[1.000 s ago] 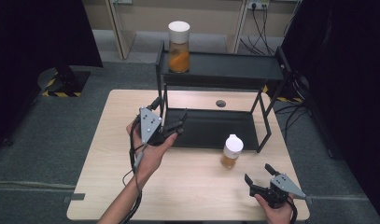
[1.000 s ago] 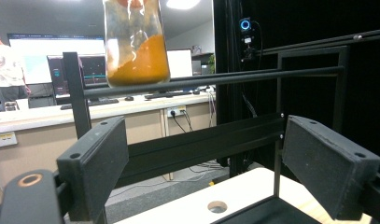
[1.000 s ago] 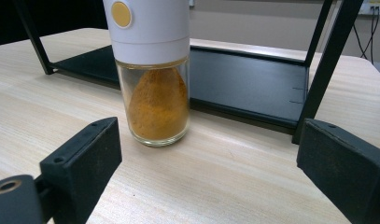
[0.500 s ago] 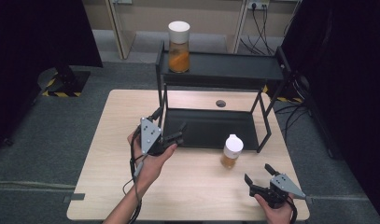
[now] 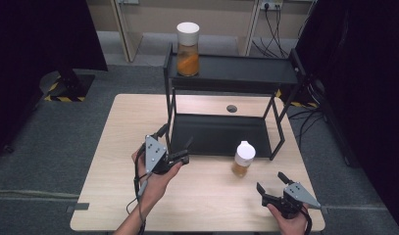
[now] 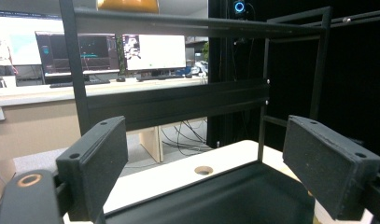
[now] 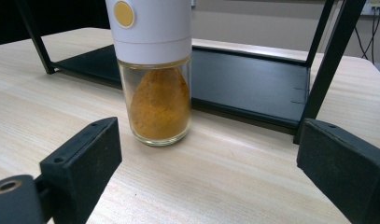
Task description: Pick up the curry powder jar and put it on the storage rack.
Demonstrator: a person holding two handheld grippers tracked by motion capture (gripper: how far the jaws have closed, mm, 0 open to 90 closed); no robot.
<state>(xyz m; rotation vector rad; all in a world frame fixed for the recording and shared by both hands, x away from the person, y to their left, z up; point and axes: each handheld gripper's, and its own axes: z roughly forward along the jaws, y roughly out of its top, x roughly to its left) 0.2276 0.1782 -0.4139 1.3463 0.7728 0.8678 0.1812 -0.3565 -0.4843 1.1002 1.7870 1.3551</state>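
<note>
Claws released: your left claw (image 5: 175, 145) has dropped nearer than before.
Right claw (image 5: 270, 183) unmoved, facing the spice jar (image 5: 243, 158).

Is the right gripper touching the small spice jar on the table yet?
Apart. The right gripper view shows bare tabletop between the spice jar and the right gripper, whose open jaws stand short of it. The high view shows the same gap.

A 2-tier rack (image 5: 231, 73) stands at the back of the bench (image 5: 113, 147), with 1 tall jar (image 5: 187, 49) on the left end of its top shelf. A smaller jar (image 5: 243, 159) stands on the bench just before the rack's lower shelf (image 5: 216, 134), between the left gripper (image 5: 175, 147) and the right gripper (image 5: 270, 186) nearer the front edge.
</note>
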